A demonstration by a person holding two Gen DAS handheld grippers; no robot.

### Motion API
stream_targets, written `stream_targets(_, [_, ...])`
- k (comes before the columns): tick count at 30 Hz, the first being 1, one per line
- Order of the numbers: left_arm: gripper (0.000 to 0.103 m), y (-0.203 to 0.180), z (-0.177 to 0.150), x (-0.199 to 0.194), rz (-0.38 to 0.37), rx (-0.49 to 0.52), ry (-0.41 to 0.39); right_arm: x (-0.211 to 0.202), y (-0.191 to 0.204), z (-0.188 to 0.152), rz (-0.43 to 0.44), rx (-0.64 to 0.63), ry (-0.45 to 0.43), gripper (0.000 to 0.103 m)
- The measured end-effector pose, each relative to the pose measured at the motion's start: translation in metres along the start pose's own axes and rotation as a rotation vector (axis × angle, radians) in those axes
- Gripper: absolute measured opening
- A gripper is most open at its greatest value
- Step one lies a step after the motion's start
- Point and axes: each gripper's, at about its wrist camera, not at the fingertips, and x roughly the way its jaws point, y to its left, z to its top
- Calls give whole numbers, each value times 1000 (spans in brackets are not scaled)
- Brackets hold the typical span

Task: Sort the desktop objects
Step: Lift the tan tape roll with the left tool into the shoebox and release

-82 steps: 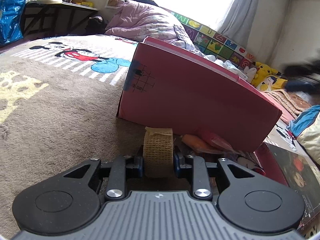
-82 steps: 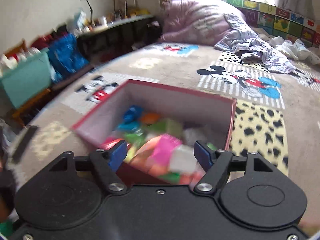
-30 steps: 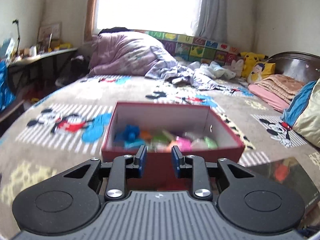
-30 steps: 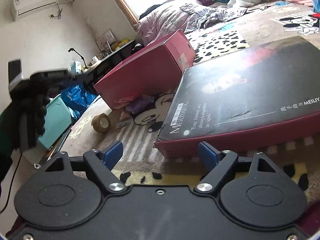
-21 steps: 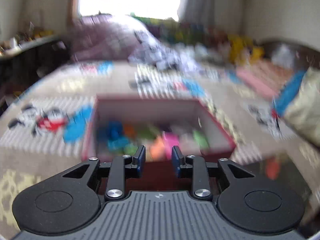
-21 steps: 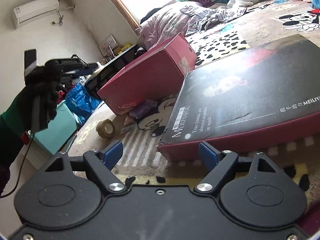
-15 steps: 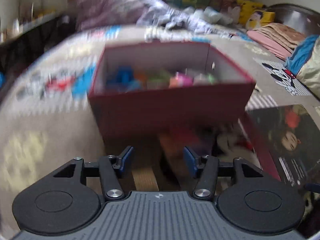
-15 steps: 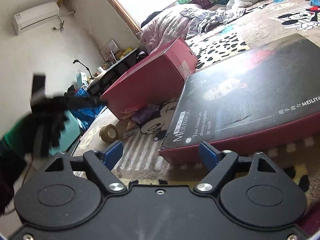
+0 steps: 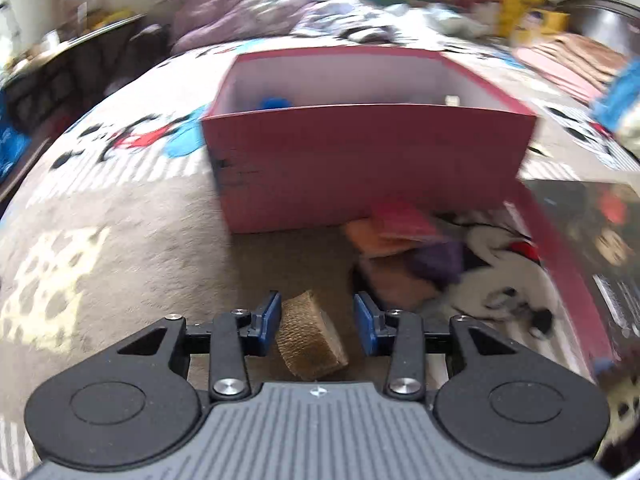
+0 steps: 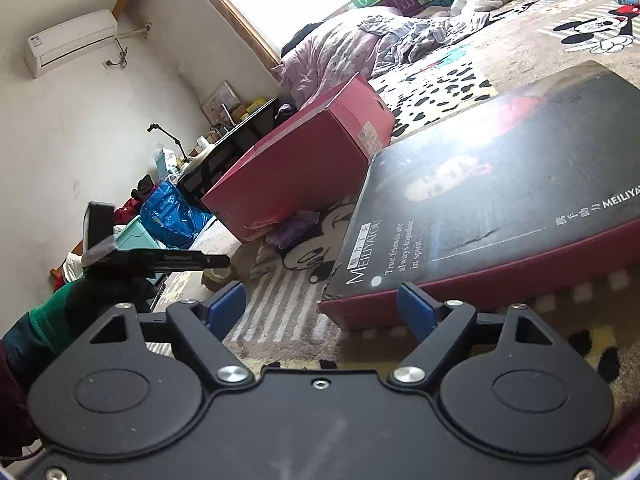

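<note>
A tan tape roll lies tilted on the carpet in front of the open red box. My left gripper points down at it with the roll between its jaws. The jaws are closing; the left pad sits close to the roll and a gap shows at the right pad. Inside the box only a blue toy shows above the wall. In the right wrist view my right gripper hangs open and empty above the carpet, just short of the dark box lid. There the left gripper hovers over the tape roll.
Orange, pink and purple packets lie between the box and the dark lid. A gloved hand holds the left gripper. A blue bag, a teal bin and a dark desk stand by the wall. Bedding is piled at the back.
The left gripper came down from above the box to the carpet in front of it, and its jaws widened to straddle the tape roll. The right gripper has stayed still.
</note>
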Motion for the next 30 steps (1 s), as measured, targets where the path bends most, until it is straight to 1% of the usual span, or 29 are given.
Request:
stream_targets(2, [39,-9,-3,-1,35,78,-3,0,0,0,-1,1,1,83])
stream_targets(3, [39,-10,-5,-3,34,80,-20,0,0,0,-1,2,2,83])
stream_targets(6, [40,-3,-9,-9,21,6,-92,1,0,0,-2,5,3,83])
stream_targets(10, [41,3,-19,-8,45,-86,-92,0,-2,0,-3,11,2,83])
stream_targets(13, [41,4,-24,-6,31,-132,-93,0,-2,0,-3,12,4,83])
stream_targets(16, [41,3,-23,-5,57,-131,-95,1,-2,0,-3,11,7,83])
stream_targets(17, [32,2,-23,-4,64,-123,-91,1,-2,0,-3,12,8,83])
stream_targets(18, [27,1,-23,-4,71,-115,-87,1,-2,1,-3,13,7,83])
stream_targets(20, [25,-1,-21,-5,77,-98,-92,0,-3,1,-2,17,6,83])
stream_targets(22, [25,-5,-19,-9,62,-82,-104,0,-3,1,-1,20,4,83])
stream_targets(25, [25,-12,-13,-16,58,-47,-129,-1,-4,1,1,23,3,83])
stream_targets(30, [25,-15,10,-31,30,-45,-188,0,-4,1,7,27,1,83])
